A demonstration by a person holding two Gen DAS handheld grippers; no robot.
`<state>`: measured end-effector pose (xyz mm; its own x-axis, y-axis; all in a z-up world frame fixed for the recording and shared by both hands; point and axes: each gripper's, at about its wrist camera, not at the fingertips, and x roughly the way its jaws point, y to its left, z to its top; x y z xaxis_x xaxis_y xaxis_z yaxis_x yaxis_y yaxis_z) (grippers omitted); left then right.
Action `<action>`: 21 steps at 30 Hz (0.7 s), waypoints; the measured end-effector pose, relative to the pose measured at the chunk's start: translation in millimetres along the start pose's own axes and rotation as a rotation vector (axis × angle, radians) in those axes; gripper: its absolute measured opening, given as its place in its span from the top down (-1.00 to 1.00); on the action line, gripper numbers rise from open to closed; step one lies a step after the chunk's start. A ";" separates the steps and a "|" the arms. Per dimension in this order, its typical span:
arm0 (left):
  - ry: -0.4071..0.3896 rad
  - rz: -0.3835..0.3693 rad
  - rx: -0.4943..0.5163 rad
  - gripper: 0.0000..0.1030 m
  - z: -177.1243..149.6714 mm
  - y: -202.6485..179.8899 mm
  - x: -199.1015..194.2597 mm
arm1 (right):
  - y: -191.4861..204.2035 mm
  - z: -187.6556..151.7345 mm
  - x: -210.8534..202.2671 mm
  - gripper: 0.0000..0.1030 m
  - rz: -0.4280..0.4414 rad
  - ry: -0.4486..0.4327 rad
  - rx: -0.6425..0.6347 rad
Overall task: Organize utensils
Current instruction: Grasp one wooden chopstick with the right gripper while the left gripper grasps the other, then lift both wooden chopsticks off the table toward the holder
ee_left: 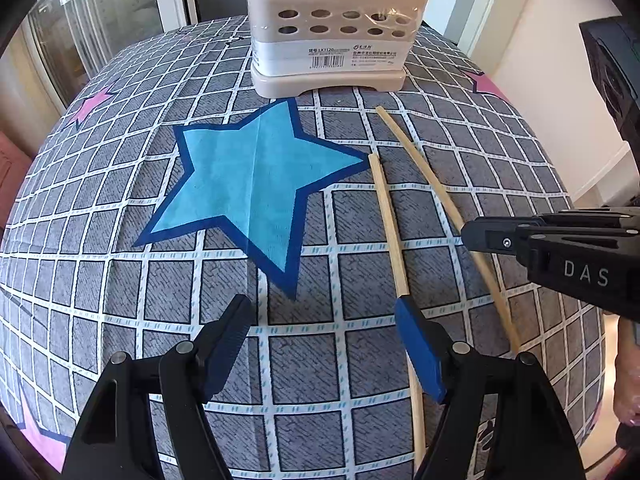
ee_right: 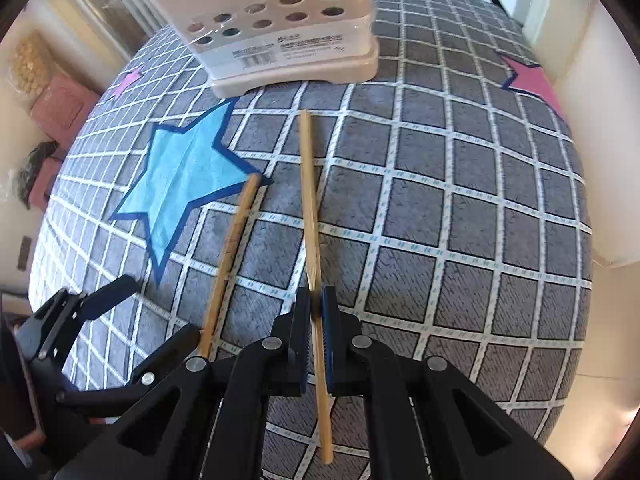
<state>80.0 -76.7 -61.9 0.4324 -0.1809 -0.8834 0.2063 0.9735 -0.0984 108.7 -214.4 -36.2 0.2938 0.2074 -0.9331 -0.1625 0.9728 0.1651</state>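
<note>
A: Right claw [ee_right: 316, 304] — clamped on one wooden chopstick [ee_right: 310, 200], which runs forward toward the beige utensil holder [ee_right: 280, 52].

B: Left claw [ee_left: 320, 344]?

A: Spread wide, holding nothing. Second chopstick [ee_left: 386, 220] lies on the checked tabletop [ee_left: 120, 240], passing just beside its right finger [ee_left: 416, 344], top end touching the blue star [ee_left: 252, 184].

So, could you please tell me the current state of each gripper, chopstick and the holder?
Left gripper: open, holding nothing.
Right gripper: shut on the right chopstick.
Right chopstick: clamped between the pads.
Left chopstick: lying loose on the tablecloth.
Utensil holder: upright, still plastic-wrapped.
</note>
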 end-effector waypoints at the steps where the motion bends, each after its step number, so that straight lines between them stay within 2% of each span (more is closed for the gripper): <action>1: 0.000 -0.003 -0.005 -0.92 0.0 0.2 -0.2 | -1.4 1.4 -1.1 0.76 -0.004 0.001 0.000; 4: -0.001 -0.015 -0.027 -0.92 -0.8 2.5 -2.8 | -4.1 5.5 -4.6 0.39 0.003 -0.012 0.003; 7: 0.007 -0.026 -0.038 -0.92 0.9 1.9 -2.4 | -5.7 10.4 -4.6 0.39 -0.006 -0.010 0.003; 21: 0.023 0.027 -0.011 -0.92 11.5 -10.8 8.7 | 4.4 36.7 11.4 0.39 -0.034 0.042 -0.016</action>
<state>91.6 -90.4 -63.2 0.4172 -0.1518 -0.8961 0.1853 0.9794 -0.0797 145.9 -204.0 -34.3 0.2594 0.1692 -0.9508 -0.1686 0.9774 0.1279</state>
